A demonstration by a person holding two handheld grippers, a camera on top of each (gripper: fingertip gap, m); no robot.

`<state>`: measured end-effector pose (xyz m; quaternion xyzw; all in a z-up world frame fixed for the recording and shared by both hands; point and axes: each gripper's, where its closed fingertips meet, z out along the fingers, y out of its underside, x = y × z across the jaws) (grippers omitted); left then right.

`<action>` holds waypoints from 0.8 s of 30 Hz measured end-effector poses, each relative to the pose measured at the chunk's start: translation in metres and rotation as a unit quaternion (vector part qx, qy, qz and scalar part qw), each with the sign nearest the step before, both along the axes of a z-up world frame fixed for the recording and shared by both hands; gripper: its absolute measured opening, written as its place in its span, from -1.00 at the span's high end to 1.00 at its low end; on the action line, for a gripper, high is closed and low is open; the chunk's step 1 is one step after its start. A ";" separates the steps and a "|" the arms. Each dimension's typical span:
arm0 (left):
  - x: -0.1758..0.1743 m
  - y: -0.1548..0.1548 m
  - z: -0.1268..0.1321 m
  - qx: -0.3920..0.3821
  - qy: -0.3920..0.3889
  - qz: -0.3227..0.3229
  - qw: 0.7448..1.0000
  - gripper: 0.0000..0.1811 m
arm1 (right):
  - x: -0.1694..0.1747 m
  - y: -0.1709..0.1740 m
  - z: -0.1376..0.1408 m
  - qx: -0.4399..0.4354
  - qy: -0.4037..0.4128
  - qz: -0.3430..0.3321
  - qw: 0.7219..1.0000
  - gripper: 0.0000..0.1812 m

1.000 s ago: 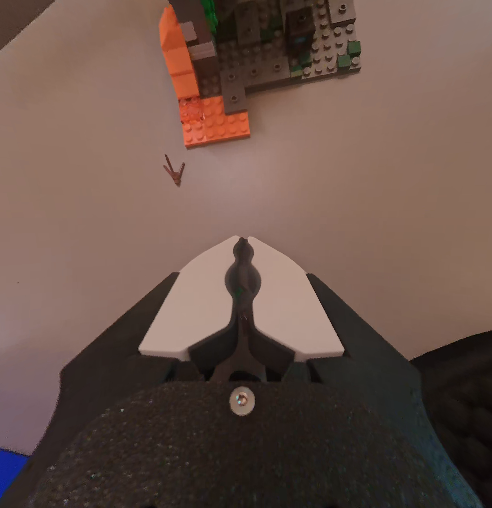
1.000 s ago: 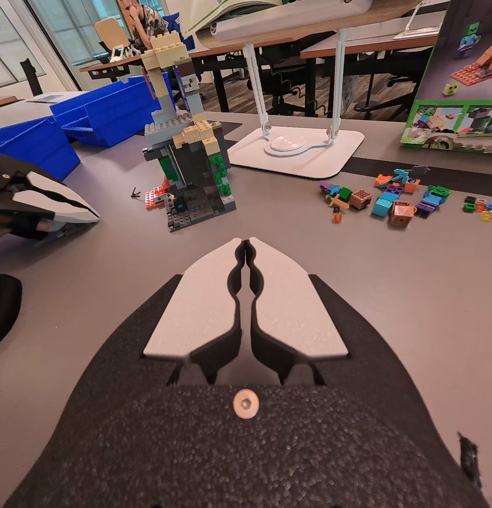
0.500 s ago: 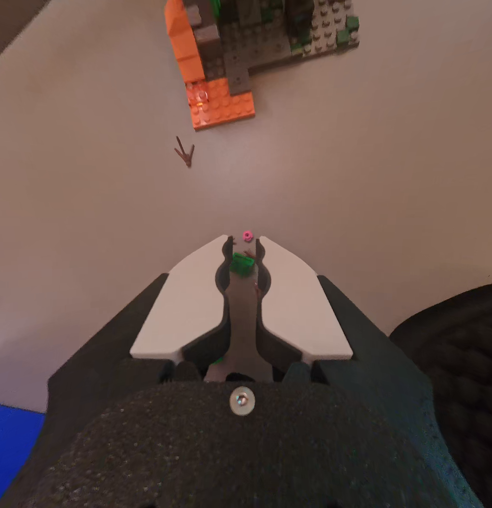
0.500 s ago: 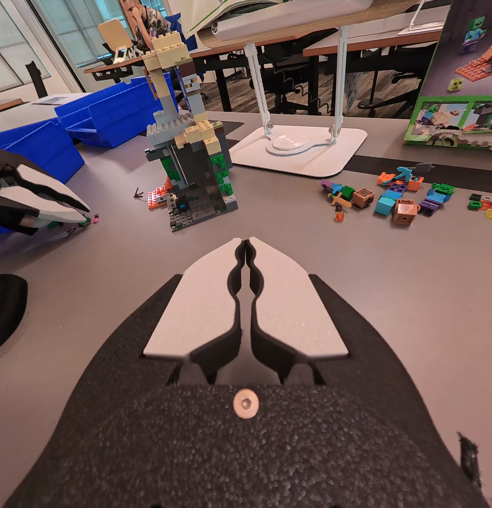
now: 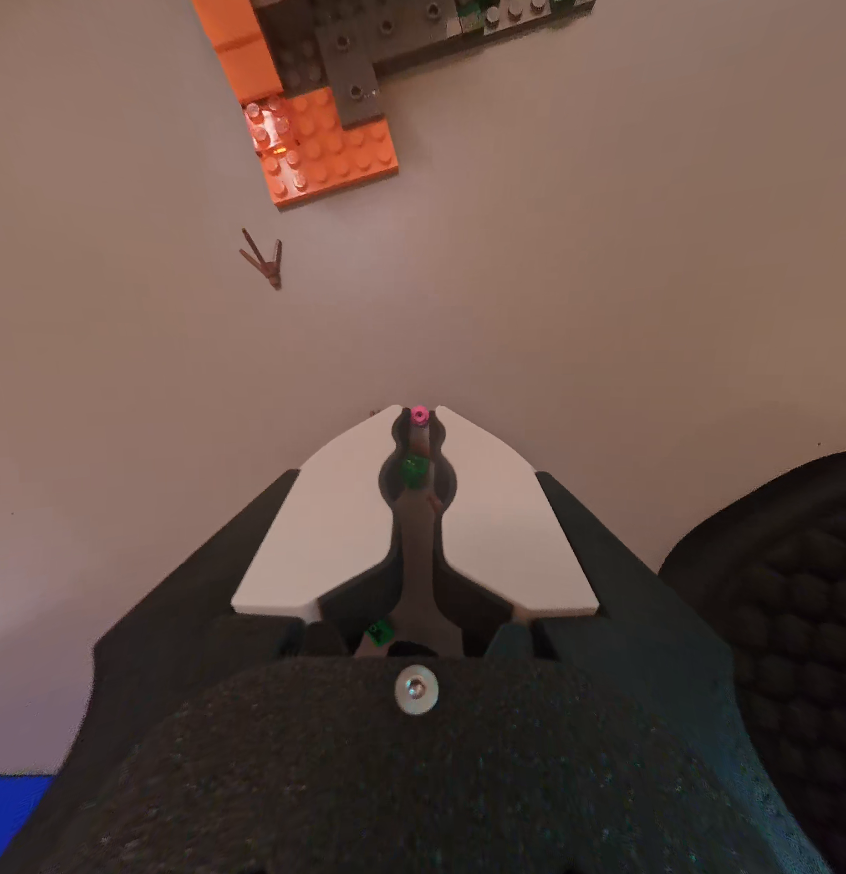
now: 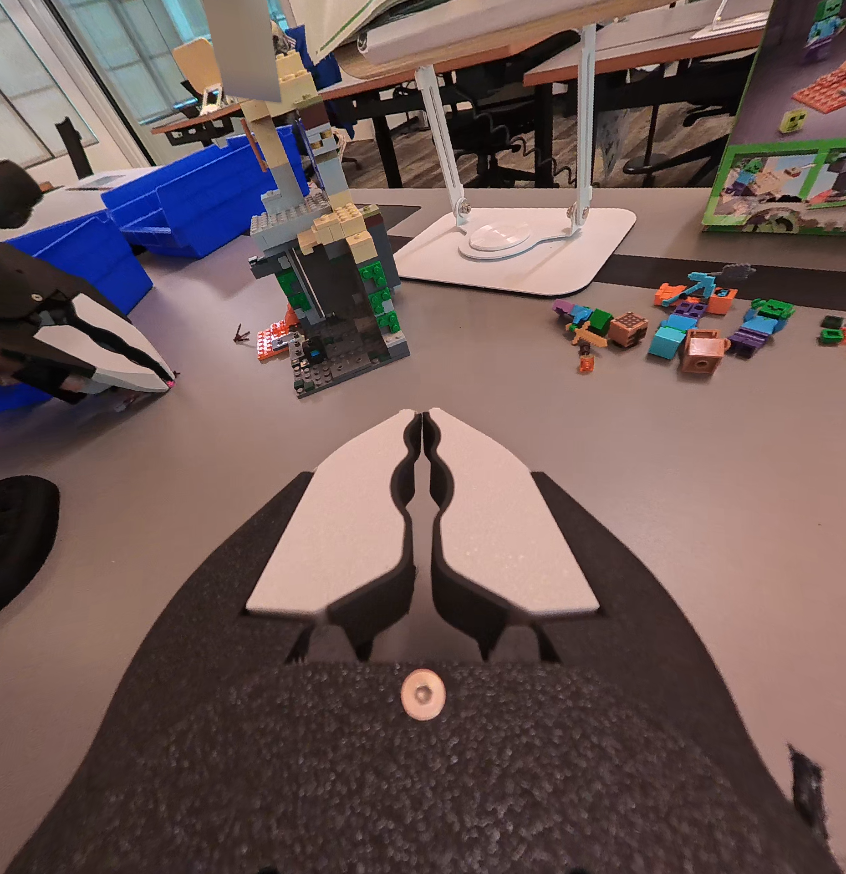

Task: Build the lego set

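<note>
My left gripper [image 5: 418, 412] points down at the grey table, its jaws nearly closed on a small pink round piece [image 5: 418, 415] held between the tips. A green piece [image 5: 414, 470] shows through the gap further back, and another green piece [image 5: 379, 631] lies near the finger bases. The lego build's orange plate [image 5: 326, 142] lies ahead. In the right wrist view the tall build [image 6: 326, 293] stands mid-table, with the left gripper [image 6: 168, 378] low at its left. My right gripper [image 6: 421, 414] is shut and empty, hovering in front of the build.
A brown twig piece [image 5: 265, 260] lies near the orange plate. Loose bricks and figures [image 6: 695, 326] are scattered at right. A white stand [image 6: 515, 250], the set's box [image 6: 790, 142] and blue bins [image 6: 189, 203] stand behind. A black mat [image 6: 14, 534] lies at left. There is about 30 cm between the tips of the two grippers.
My left gripper opened over small pieces on the table, moved towards the build, then narrowed around the pink piece. My right gripper stayed shut and barely moved.
</note>
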<state>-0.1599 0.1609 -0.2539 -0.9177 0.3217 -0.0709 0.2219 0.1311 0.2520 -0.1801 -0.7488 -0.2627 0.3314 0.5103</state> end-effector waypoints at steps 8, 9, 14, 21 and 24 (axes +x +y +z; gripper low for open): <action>0.035 0.003 0.029 0.034 -0.149 -0.021 0.988 0.93 | 0.001 0.000 0.000 -0.003 0.004 0.001 1.000 1.00; 0.046 0.003 0.041 0.046 -0.195 -0.031 0.979 0.93 | 0.000 0.000 0.000 -0.004 0.004 0.001 1.000 1.00; 0.091 -0.002 0.108 0.063 -0.418 -0.082 0.903 0.93 | 0.000 0.000 0.000 -0.003 0.003 0.003 1.000 1.00; 0.118 -0.008 0.177 0.025 -0.637 -0.136 0.758 0.94 | 0.001 0.000 0.001 0.001 0.002 0.001 1.000 1.00; 0.124 -0.006 0.191 0.010 -0.679 -0.143 0.720 0.94 | 0.001 0.000 0.002 0.001 0.003 0.001 1.000 1.00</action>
